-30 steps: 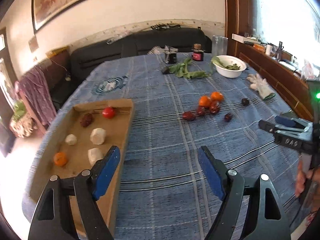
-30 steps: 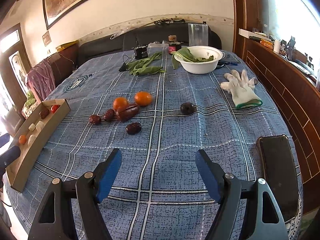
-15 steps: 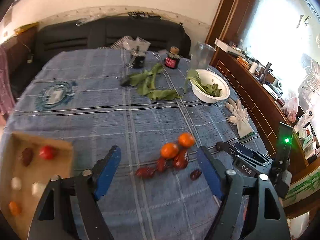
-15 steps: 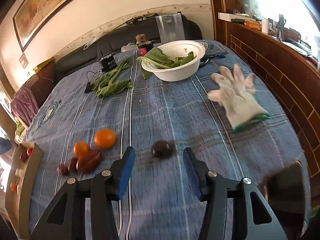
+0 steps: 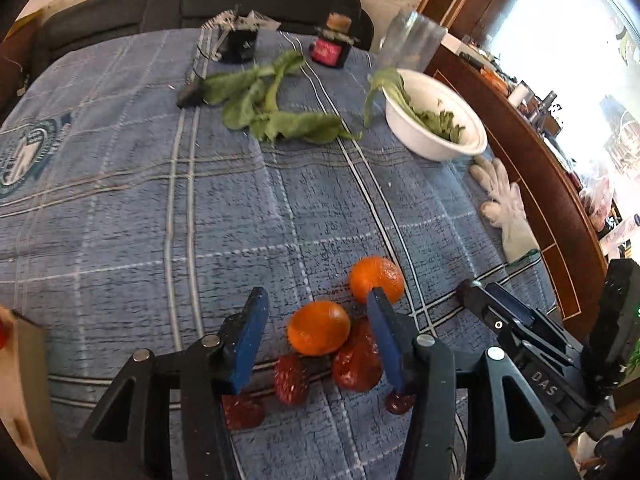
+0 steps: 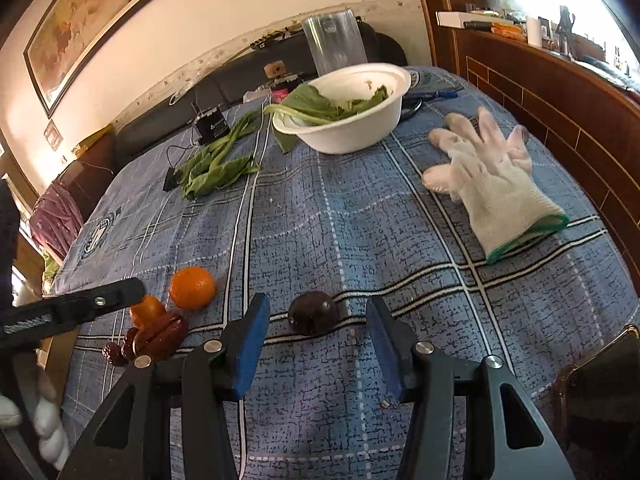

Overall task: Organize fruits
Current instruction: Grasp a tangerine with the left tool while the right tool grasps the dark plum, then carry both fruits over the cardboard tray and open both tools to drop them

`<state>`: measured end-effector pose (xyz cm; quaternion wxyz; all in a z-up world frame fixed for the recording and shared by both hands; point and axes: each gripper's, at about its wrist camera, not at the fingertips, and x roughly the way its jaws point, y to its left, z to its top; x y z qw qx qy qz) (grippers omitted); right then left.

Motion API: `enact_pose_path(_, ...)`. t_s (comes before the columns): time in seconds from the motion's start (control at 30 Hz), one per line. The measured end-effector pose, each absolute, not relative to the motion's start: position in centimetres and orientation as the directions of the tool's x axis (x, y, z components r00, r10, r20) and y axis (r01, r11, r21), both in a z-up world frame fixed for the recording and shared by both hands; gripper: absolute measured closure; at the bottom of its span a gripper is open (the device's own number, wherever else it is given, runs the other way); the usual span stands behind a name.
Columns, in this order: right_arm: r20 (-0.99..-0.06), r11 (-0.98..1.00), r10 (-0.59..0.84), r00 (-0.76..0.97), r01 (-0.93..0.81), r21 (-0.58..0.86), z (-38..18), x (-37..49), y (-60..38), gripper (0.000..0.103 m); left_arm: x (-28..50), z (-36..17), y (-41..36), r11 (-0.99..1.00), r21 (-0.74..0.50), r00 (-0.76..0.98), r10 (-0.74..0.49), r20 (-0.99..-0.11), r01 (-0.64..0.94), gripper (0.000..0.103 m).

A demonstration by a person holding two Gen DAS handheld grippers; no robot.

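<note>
Mostly blue plaid tablecloth (image 6: 360,216), fruit-strewn.

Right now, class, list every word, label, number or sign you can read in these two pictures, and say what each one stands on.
"DAS": on the black body of the right gripper, in the left wrist view.
Round emblem on the blue tablecloth: lettering too blurred to read.
Red label on the small jar: too blurred to read.
White print on the black box: too small to read.

Cream wall (image 6: 224,12), framed painting (image 6: 92,12), dark sofa (image 5: 160,4), bright window (image 5: 568,32)
</note>
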<state>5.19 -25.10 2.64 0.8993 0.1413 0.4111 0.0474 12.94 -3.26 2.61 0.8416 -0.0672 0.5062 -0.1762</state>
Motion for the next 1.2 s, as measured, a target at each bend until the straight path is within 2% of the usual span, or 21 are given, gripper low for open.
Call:
enact_pose_path(0.13,-0.729,0.958,0.208,0.652,0.015,0.287,2.4,5.4,-24.9,0.051,12.8,1.6,-3.9,0.928,-0.279,0.420,-0.363,-0.832,0.248,0.053)
enact_pose_path(0.17,-0.731,0.958,0.213,0.648,0.009,0.287,2.3,5.5,-24.8,0.057,12.7,1.6,-4.1,0.929,-0.265,0.427,-0.356,-0.831,0.257,0.055)
enact_pose_path(0.23,-0.735,0.961,0.207,0.646,0.006,0.276,2.1,5.7,-24.7,0.062,12.6,1.6,-4.3,0.926,-0.265,0.425,-0.360,-0.830,0.268,0.073)
enact_pose_path(0.3,-0.736,0.965,0.197,0.648,0.004,0.262,2.1,5.7,-24.5,0.071,12.4,1.5,-4.5,0.929,-0.249,0.431,-0.351,-0.831,0.276,0.073)
enact_pose_path(0.37,-0.738,0.969,0.190,0.648,-0.001,0.249,2.1,5.7,-24.3,0.074,12.1,1.5,-4.6,0.930,-0.234,0.441,-0.344,-0.829,0.284,0.073)
enact_pose_path(0.57,-0.727,0.975,0.170,0.665,-0.004,0.224,2.4,5.4,-24.1,0.077,12.0,1.4,-5.5,0.939,-0.182,0.468,-0.307,-0.829,0.293,0.072)
enact_pose_path(0.77,-0.701,0.965,0.200,0.685,-0.012,0.263,2.9,5.0,-24.5,0.077,10.3,2.7,-5.4,0.945,-0.149,0.505,-0.284,-0.815,0.292,0.074)
enact_pose_path(1.03,-0.652,0.946,0.254,0.714,-0.044,0.321,4.0,4.0,-24.6,0.077,4.2,7.3,-2.6,0.945,-0.176,0.587,-0.311,-0.747,0.275,0.074)
enact_pose_path(1.2,-0.642,0.956,0.240,0.728,-0.065,0.285,4.4,3.4,-23.5,0.077,-0.8,9.3,1.3,0.960,-0.169,0.646,-0.276,-0.712,0.223,0.074)
